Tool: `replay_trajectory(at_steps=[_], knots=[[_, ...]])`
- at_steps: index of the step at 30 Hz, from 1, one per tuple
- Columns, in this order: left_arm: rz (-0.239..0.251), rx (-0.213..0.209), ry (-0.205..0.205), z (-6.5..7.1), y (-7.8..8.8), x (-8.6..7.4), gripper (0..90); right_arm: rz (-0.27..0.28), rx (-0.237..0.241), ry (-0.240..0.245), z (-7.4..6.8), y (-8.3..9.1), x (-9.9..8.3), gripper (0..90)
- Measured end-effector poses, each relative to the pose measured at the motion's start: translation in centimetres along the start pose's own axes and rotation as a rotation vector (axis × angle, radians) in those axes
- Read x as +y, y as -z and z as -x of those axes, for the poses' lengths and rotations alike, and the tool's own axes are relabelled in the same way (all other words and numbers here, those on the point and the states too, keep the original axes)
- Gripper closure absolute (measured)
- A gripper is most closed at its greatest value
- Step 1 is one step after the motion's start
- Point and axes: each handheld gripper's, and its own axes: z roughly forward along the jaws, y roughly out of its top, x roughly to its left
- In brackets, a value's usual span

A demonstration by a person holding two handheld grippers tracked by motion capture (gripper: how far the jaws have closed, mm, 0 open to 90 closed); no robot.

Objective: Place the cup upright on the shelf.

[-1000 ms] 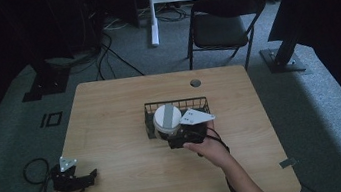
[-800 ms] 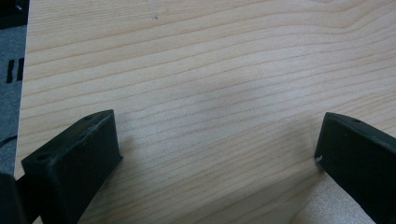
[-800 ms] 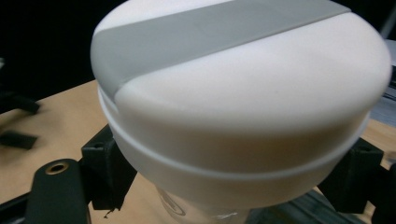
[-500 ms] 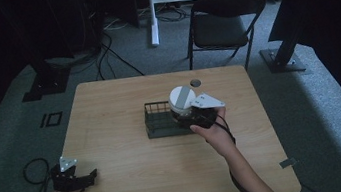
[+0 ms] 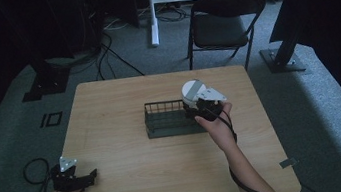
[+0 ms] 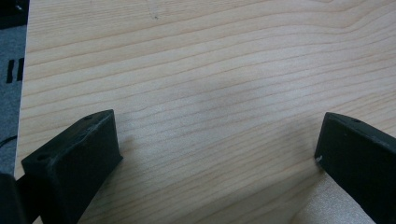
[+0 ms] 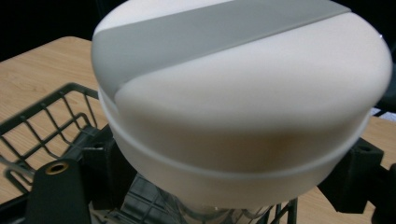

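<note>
A person sat at the near edge of a light wooden table (image 5: 124, 107), a black two-jaw gripper in each hand. The right gripper (image 5: 205, 107) was raised over the right end of a dark wire basket (image 5: 167, 121) that stood near the middle of the table, and its jaws were closed against the sides of a round white container (image 5: 192, 92) with a grey band across its lid. In the right gripper view the container (image 7: 243, 93) loomed large between the two black jaws, its lid tilted toward the camera, with what looked like a clear lower part just above the basket's (image 7: 42, 121) mesh; I could not tell whether it touched the wire. The right hand (image 5: 216, 127) reached forward from the near side, its cable trailing back along the forearm. The left gripper (image 5: 81, 179) rested low at the near left corner of the table, well apart from the basket, with its grey three-cornered plate (image 5: 67, 162) on top and a cable looping off the edge toward the floor. In the left gripper view its jaws stood wide apart with bare wood grain (image 6: 201, 93) between them and nothing in their grasp. Beyond the far edge of the table stood a dark folding chair (image 5: 221, 20) on the grey carpet.
</note>
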Motion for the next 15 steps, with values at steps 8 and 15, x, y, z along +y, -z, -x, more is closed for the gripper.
replay_trajectory(at_steps=[8, 15], knots=[[0.0, 0.0, 0.0, 0.0, 0.0, 0.0, 0.0, -0.056, 0.011, -0.007, -0.1, -1.1, -0.8, 18.2], [0.0, 0.0, 0.0, 0.0, 0.0, 0.0, 0.0, -0.098, 0.013, -0.001, -0.2, -1.9, -1.6, 18.2]])
